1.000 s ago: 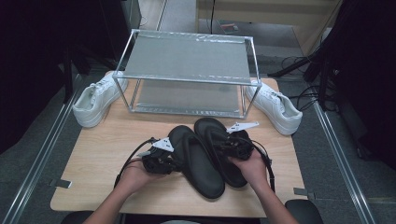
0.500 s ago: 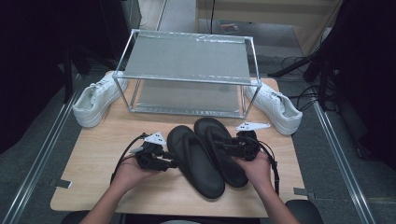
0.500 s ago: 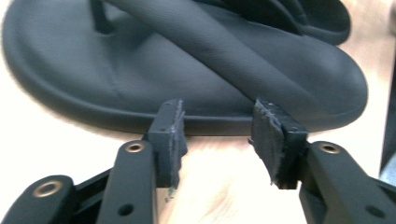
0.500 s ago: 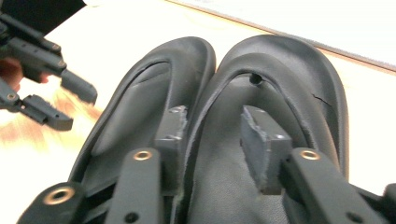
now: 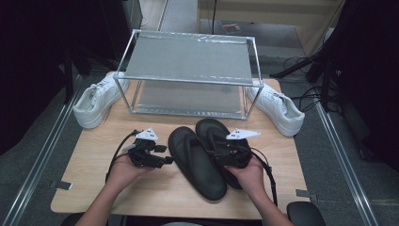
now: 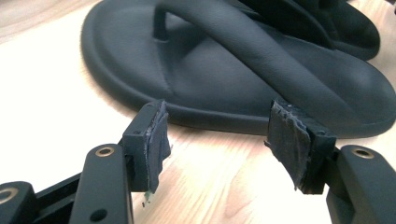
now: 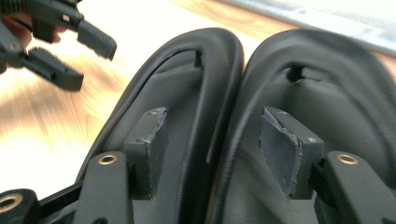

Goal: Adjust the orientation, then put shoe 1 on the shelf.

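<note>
Two black flip-flops lie side by side on the wooden table (image 5: 94, 188), the left one (image 5: 195, 162) nearer me, the right one (image 5: 211, 132) farther back. My left gripper (image 5: 164, 161) rests just left of the left flip-flop (image 6: 224, 79). Its jaws have just been opening, and its pads (image 6: 156, 140) stand apart over bare wood, clear of the sole's edge. My right gripper (image 5: 217, 153) hovers over both flip-flops. Its jaws have also just been opening. They are open (image 7: 215, 140), with the two soles' touching edges below the gap and neither pad pressing.
A metal two-level rack (image 5: 188, 56) stands at the back of the table. One white sneaker (image 5: 96, 99) lies left of it and another (image 5: 277, 106) to its right. The table's front edge is close to my forearms.
Both grippers have opened. The left gripper has let go of the left flip-flop's edge and drawn back to the left. The right gripper has stayed over the flip-flops.
</note>
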